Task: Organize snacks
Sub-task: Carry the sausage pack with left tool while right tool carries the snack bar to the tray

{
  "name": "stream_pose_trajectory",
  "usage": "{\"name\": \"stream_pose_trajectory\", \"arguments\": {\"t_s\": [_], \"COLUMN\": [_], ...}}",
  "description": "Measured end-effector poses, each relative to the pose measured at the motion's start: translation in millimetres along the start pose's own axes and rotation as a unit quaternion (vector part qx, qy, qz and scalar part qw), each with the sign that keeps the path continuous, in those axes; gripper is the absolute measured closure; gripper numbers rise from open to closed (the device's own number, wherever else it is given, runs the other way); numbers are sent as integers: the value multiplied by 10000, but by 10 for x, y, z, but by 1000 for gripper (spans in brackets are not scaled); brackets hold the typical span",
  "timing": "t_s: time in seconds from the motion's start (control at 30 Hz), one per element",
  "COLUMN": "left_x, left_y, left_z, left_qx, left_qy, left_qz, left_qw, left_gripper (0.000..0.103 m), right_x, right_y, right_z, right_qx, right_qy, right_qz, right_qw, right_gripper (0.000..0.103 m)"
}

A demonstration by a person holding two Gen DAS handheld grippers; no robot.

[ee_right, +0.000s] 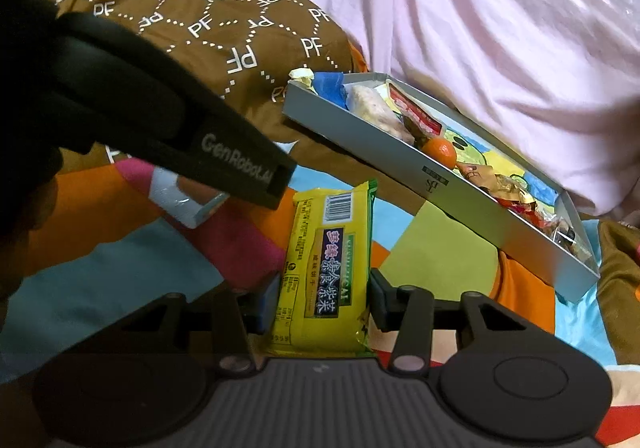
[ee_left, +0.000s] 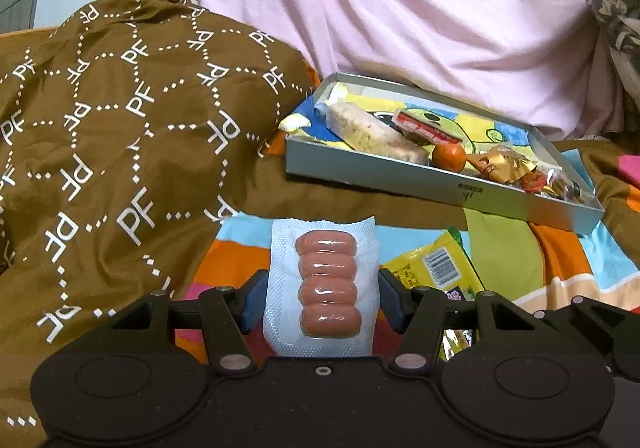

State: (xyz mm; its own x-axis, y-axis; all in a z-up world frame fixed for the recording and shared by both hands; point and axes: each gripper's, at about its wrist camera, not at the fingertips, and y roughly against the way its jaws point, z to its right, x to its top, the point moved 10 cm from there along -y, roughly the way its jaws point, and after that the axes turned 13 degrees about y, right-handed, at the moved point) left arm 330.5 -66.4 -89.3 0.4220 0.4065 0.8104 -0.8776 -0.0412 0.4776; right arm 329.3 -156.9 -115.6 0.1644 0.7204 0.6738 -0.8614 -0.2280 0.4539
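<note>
Left gripper (ee_left: 322, 300) clamped on sausage pack (ee_left: 326, 284), right gripper (ee_right: 320, 300) around yellow packet (ee_right: 326, 272); both bound for tray (ee_left: 436, 184) at two o'clock.

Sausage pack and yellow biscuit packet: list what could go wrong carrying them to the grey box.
1. The sausage pack is pinched only by its thin side flaps in the left tongs; it may buckle and slip.
2. The grey box sits tilted on rumpled bedding, so a nudge could tip it.
3. Its near end is crowded around the mandarin.
</note>
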Motion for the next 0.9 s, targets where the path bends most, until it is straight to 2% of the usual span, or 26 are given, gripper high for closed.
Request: {"name": "stream_pose_trajectory", "arguments": {"t_s": [0.23, 0.47, 0.63, 0.8, 0.9], "left_x": [86, 249, 513, 892, 1140], "left_y": [15, 11, -24, -104, -241], "left_z": [8, 139, 284, 510, 652], "left_qx": [55, -78, -170, -249, -261], "left_qy": [75, -7, 27, -129, -188], "left_qz": [69, 219, 362, 599, 655], "left_qw": [9999, 9997, 9992, 9978, 9973], "left_gripper": [44, 44, 44, 43, 43], "right_x": [5, 65, 118, 304, 364], "right_y": [37, 128, 202, 257, 196], "right_z": [109, 228, 469, 887, 1154], "right_qx": [-121, -440, -811, -1315, -1487], "right_qy": [-129, -144, -347, -658, -959], "right_qz": [84, 352, 647, 1085, 1207], "right_qw": [9998, 9983, 9940, 9832, 9768], "right_gripper": [54, 54, 54, 54, 54]}}
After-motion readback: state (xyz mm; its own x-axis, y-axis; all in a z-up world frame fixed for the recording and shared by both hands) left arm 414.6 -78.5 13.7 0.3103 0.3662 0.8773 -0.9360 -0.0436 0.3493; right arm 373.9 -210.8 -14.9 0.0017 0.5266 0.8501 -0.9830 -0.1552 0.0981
